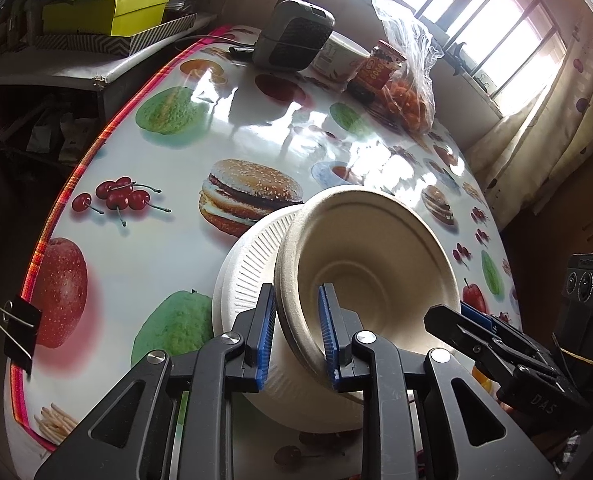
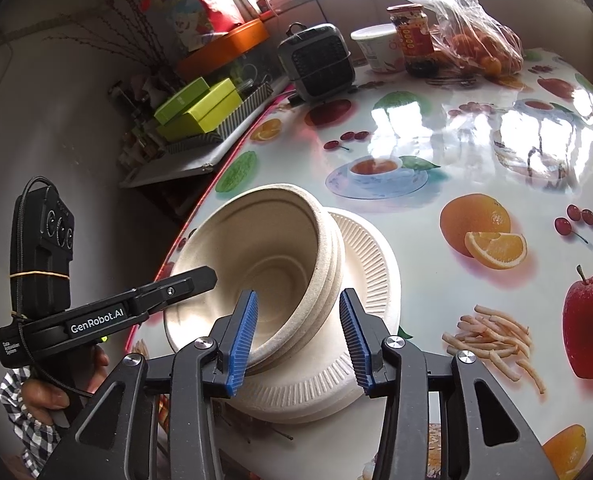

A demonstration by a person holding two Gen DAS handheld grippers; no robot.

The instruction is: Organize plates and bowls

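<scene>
- Left tongs [image 1: 295, 288], seen from their own camera, are closed on the near rim of the nested bowls [image 1: 376, 240], with one blue pad inside the rim and the other outside.
- Those bowls lean over (mouth turned towards the camera) and rest on a stack of ribbed paper plates [image 1: 248, 264], which sits on the fruit-printed table [image 1: 156, 208] near its front edge.
- Right tongs [image 1: 452, 312] reach in from the right side to the bowls' far rim.
- Further back on the table stand a small grey heater [image 1: 292, 36], a red-labelled jar [image 1: 380, 68] and a clear bag of oranges [image 1: 412, 92].
- From the right camera, the right tongs [image 2: 298, 293] stand open astride the bowls' wall: the inner pad lies close against it, the outer pad is clear of it.
- Left tongs [image 2: 200, 278] come in from the left edge, tip over the opposite rim, held by a hand [image 2: 52, 396] in a checked sleeve [image 2: 16, 412].
</scene>
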